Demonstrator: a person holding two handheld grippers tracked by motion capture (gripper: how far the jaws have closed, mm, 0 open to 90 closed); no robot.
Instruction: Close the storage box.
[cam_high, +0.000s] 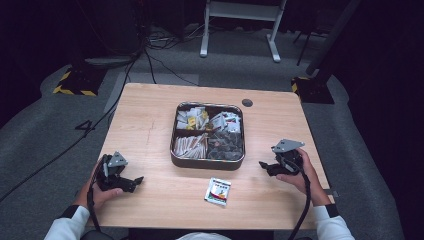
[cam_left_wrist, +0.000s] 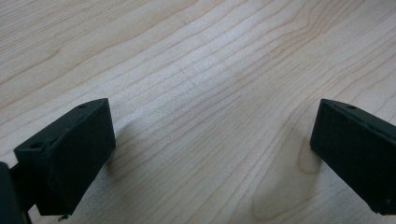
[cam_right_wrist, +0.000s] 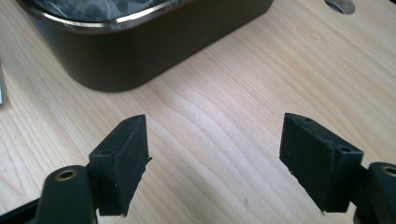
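Lying on the table just in front of the compartment tray, the small packet sits between both empty, spread-jawed tools, nearer the right gripper than the left gripper.

You have a small white packet with red and green print lying flat on the bare wood near your edge of the table, tilted slightly. Just beyond it sits a dark, rounded-corner tin, open, split into four compartments full of packets and sachets, at the table's middle.
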